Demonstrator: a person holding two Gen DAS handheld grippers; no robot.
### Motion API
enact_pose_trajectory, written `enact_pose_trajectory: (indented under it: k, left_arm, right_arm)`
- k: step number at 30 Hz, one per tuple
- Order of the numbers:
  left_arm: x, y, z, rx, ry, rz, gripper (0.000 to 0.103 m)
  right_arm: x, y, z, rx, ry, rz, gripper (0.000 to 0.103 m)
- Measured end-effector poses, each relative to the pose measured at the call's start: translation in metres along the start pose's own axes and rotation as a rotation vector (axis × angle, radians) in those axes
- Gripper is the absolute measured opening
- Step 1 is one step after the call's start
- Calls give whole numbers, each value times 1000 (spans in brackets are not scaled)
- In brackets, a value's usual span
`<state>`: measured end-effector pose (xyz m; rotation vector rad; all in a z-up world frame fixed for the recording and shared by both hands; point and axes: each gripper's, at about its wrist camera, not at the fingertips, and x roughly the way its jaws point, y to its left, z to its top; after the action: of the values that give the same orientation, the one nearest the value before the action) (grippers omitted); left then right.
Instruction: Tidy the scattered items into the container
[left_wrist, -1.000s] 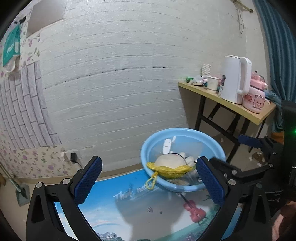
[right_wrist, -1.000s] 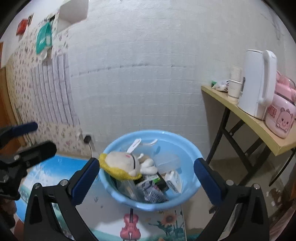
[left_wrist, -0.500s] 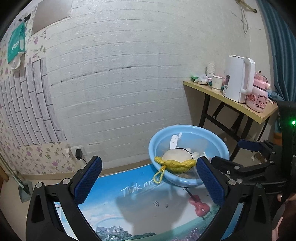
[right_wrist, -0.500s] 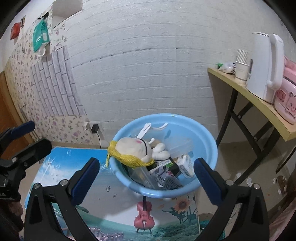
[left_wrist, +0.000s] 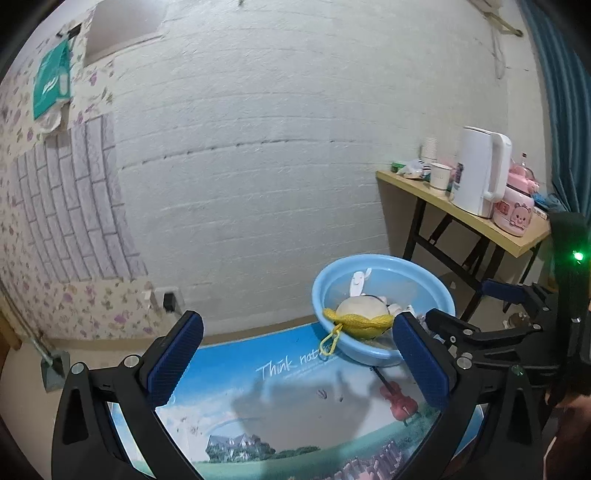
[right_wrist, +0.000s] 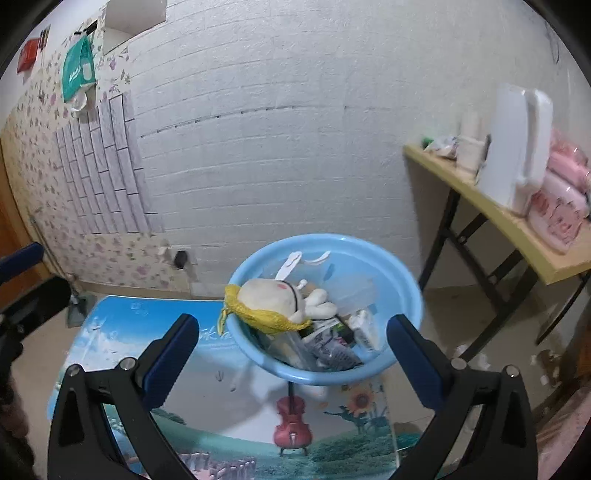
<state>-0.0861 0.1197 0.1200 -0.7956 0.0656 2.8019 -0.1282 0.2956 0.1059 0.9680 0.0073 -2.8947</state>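
Note:
A light blue basin stands at the far end of a picture-printed table; it also shows in the left wrist view. In it lie a white plush rabbit with a yellow knitted scarf, small boxes and packets. The rabbit and scarf hang over the near rim. My left gripper is open and empty, back from the basin. My right gripper is open and empty, just before the basin. The right gripper also shows at the right of the left wrist view.
A white brick wall stands behind the table. A wooden side table at the right carries a white kettle, paper cups and a pink jar. A wall socket with a plug sits low on the wall.
Both grippers have drawn back and up from the basin, so it looks smaller and lower. Both stay open and empty. The basin's contents have not moved.

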Motion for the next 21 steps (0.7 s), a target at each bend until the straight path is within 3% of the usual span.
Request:
enact_pose_trajectory:
  k: [10,21]
  left_arm:
    - [3,15,-10,-53,61,80,103]
    - [-9,14,-28,-50,72,80,103]
  right_arm:
    - [2,5,-4,36,43,51,103]
    - [-8,10,-18,28,59,59,103]
